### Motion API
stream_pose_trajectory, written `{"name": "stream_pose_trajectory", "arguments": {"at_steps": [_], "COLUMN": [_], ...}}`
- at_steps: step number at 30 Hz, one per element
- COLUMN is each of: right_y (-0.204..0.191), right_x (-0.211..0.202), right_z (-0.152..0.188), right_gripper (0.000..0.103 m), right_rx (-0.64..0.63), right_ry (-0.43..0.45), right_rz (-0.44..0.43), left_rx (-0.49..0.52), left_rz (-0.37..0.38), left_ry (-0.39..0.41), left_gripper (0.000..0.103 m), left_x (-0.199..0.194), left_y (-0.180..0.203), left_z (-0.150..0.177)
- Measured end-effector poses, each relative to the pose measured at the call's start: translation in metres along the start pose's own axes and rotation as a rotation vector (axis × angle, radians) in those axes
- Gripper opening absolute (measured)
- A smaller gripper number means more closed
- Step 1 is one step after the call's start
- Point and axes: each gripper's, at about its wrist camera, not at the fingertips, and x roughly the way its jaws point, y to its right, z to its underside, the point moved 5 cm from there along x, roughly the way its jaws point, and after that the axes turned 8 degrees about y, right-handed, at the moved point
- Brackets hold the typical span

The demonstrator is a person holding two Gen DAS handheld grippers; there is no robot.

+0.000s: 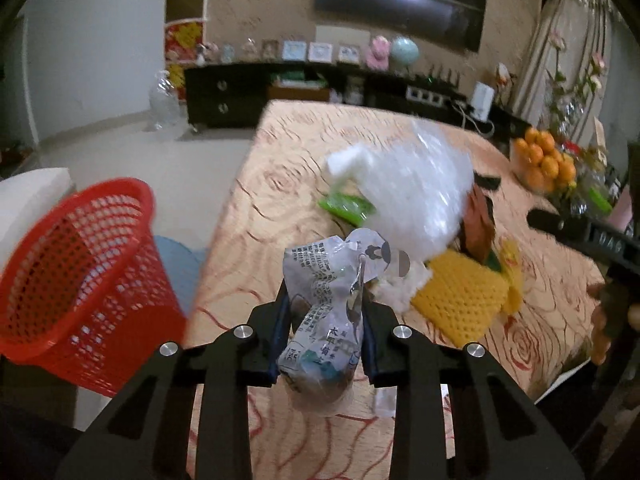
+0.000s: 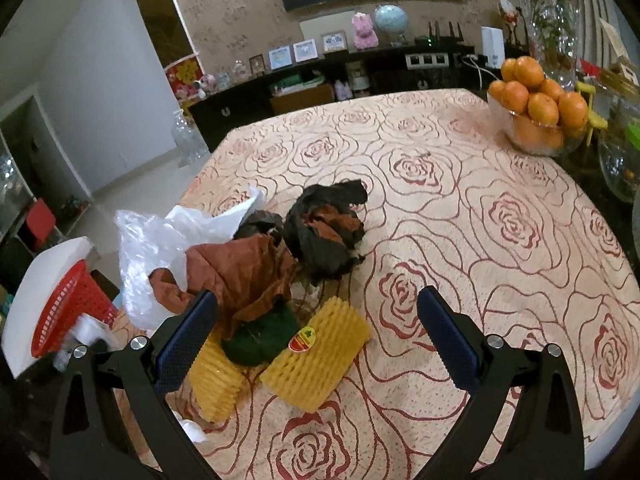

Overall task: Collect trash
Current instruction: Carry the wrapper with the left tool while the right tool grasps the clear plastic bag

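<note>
The left gripper (image 1: 326, 320) is clamped on a crumpled silver snack wrapper (image 1: 328, 312), held above the table edge (image 1: 224, 240). The right gripper (image 2: 316, 332) is spread wide and holds nothing; it sits over a yellow foam fruit net (image 2: 320, 364). Beyond lie brown paper (image 2: 240, 272), a black crumpled wad (image 2: 324, 232) and a clear plastic bag (image 1: 412, 184). The red mesh basket (image 1: 76, 276) stands beside the table, left.
</note>
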Motion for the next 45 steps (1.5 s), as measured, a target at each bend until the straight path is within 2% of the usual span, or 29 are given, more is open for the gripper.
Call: {"name": "stream_pose_trajectory", "arguments": {"at_steps": [5, 8, 10, 15, 20, 25, 29, 31, 33, 36, 41, 45], "right_y": [-0.029, -0.048, -0.056, -0.065, -0.103, -0.137, -0.148, -0.149, -0.149, -0.154, -0.163, -0.168], "right_x": [-0.002, -0.001, 0.002, 0.006, 0.013, 0.031, 0.056, 0.061, 0.065, 0.064, 0.044, 0.024], "right_z": [-0.004, -0.002, -0.001, -0.007, -0.015, -0.007, 0.003, 0.004, 0.003, 0.002, -0.011, -0.033], "right_gripper": [0.096, 0.096, 0.096, 0.096, 0.096, 0.096, 0.096, 0.087, 0.070, 0.058, 0.057, 0.057], "right_rx": [-0.065, -0.143, -0.177, -0.161, -0.264, -0.400, -0.471, -0.468, -0.450, -0.430, -0.348, -0.271], "right_ry": [0.046, 0.056, 0.059, 0.069, 0.095, 0.069, 0.003, -0.011, -0.035, -0.037, 0.008, 0.042], "right_rz": [-0.078, -0.083, -0.069, -0.097, -0.146, -0.156, -0.091, -0.089, -0.100, -0.127, -0.224, -0.295], "left_rx": [-0.026, -0.030, -0.027, -0.036, -0.033, -0.037, -0.047, -0.056, -0.065, -0.074, -0.074, -0.057], "left_rz": [-0.018, -0.033, -0.044, -0.065, -0.107, -0.128, -0.141, -0.149, -0.155, -0.165, -0.175, -0.197], "left_ry": [0.059, 0.087, 0.089, 0.084, 0.118, 0.122, 0.113, 0.115, 0.116, 0.120, 0.138, 0.175], "left_gripper": [0.028, 0.028, 0.028, 0.028, 0.028, 0.028, 0.028, 0.028, 0.028, 0.028, 0.028, 0.028], "left_x": [-0.016, -0.023, -0.025, -0.026, -0.033, -0.035, -0.035, -0.037, -0.038, -0.041, -0.048, -0.058], "left_y": [-0.020, -0.029, -0.034, -0.042, -0.049, -0.057, -0.066, -0.071, -0.075, -0.080, -0.083, -0.084], "left_z": [-0.014, -0.018, -0.017, -0.014, -0.018, -0.018, -0.017, -0.017, -0.016, -0.017, -0.022, -0.033]}}
